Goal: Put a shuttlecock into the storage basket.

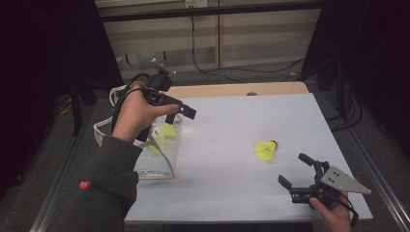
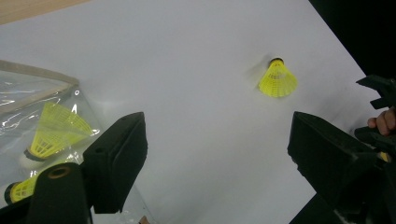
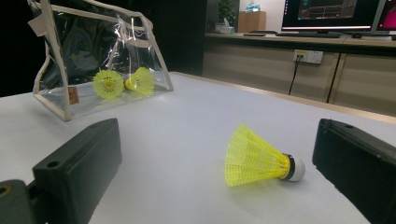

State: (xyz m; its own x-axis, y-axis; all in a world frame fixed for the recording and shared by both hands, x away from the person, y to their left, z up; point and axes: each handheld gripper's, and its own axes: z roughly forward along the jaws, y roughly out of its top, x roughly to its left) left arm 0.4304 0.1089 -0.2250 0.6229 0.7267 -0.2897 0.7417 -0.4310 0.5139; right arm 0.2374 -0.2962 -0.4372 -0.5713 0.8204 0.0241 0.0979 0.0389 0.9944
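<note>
At the near edge of the white bench, the right tool is held with its jaws spread wide and empty. Just beyond it, a yellow plastic shuttlecock is seen lying on its side. Farther off, the left tool is held open and empty above a clear plastic pouch containing two more yellow shuttlecocks.

- The loose plastic shuttlecock has a bright yellow mesh skirt, a black band and a white cork tip.
- The clear plastic pouch has beige trim; two yellow shuttlecocks show inside.
- The flat table is pale grey-white, with a light wood edge.
- The left tongs and the right tongs are black.
</note>
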